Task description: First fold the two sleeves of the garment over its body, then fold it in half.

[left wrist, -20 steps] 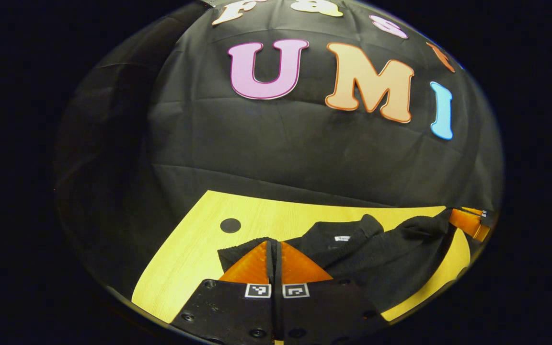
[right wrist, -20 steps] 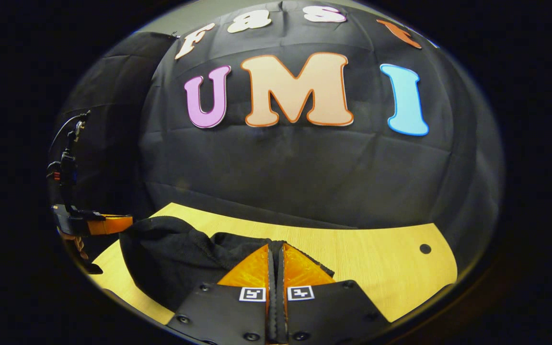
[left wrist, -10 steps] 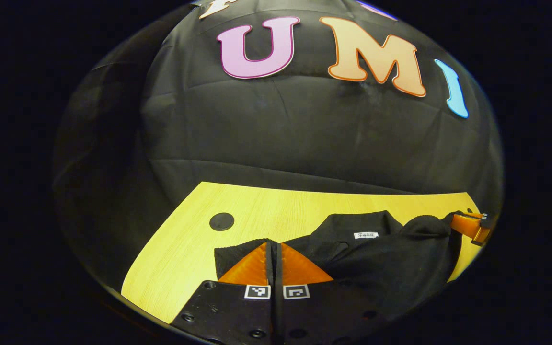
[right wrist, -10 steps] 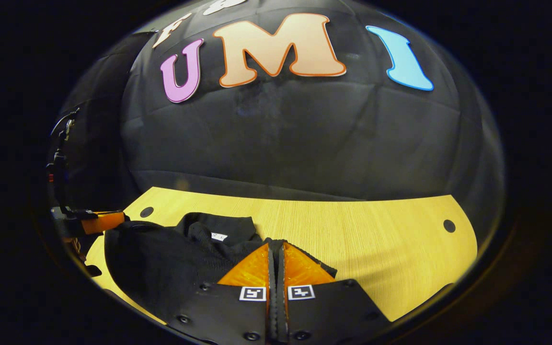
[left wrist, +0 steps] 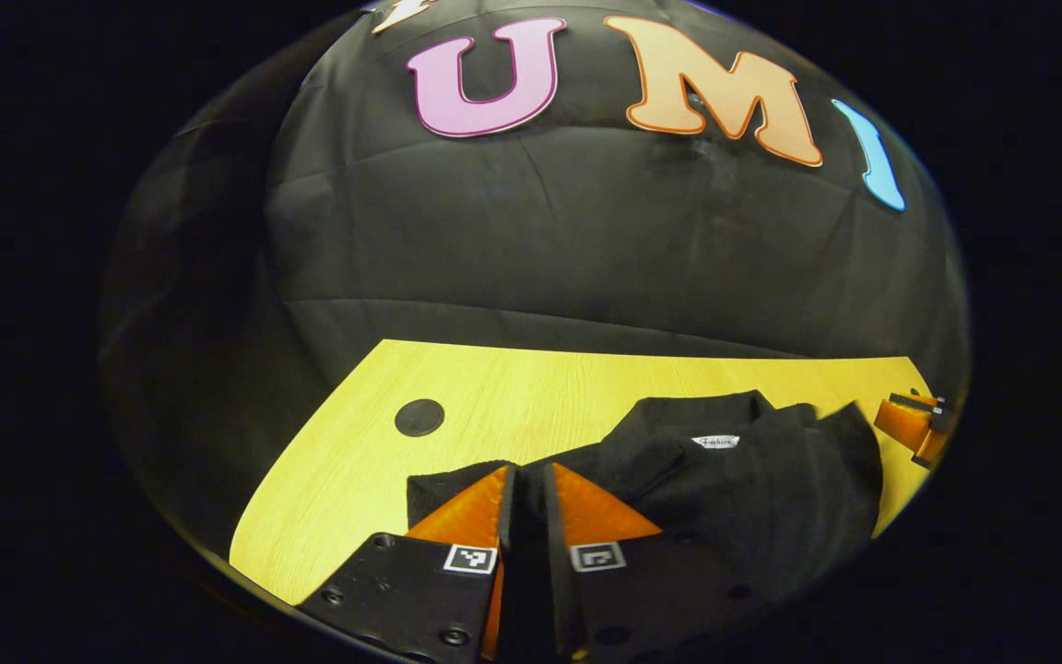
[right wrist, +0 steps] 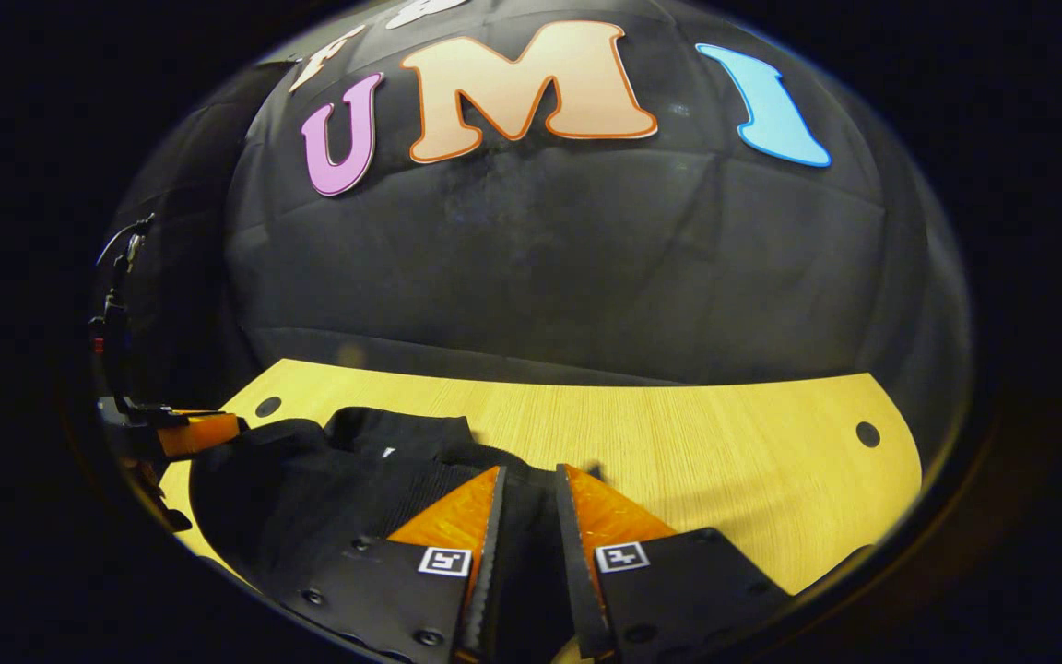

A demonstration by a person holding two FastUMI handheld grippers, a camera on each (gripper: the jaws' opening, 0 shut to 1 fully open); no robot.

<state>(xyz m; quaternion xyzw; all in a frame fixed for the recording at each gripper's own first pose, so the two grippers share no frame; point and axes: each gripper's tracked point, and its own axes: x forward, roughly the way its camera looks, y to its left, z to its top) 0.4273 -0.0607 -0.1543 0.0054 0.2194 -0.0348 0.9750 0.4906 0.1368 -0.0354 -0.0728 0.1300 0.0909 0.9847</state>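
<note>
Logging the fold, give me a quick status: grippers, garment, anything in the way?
Left gripper and right gripper open, fingers parted over the cloth. Black garment lies folded on the wooden table. Nothing in the way.

Your left tongs sit over the near left corner of the garment, which lies on the bench. In the left gripper view a round hole lies left of the garment. In the right gripper view your right tongs sit over its right edge.
</note>
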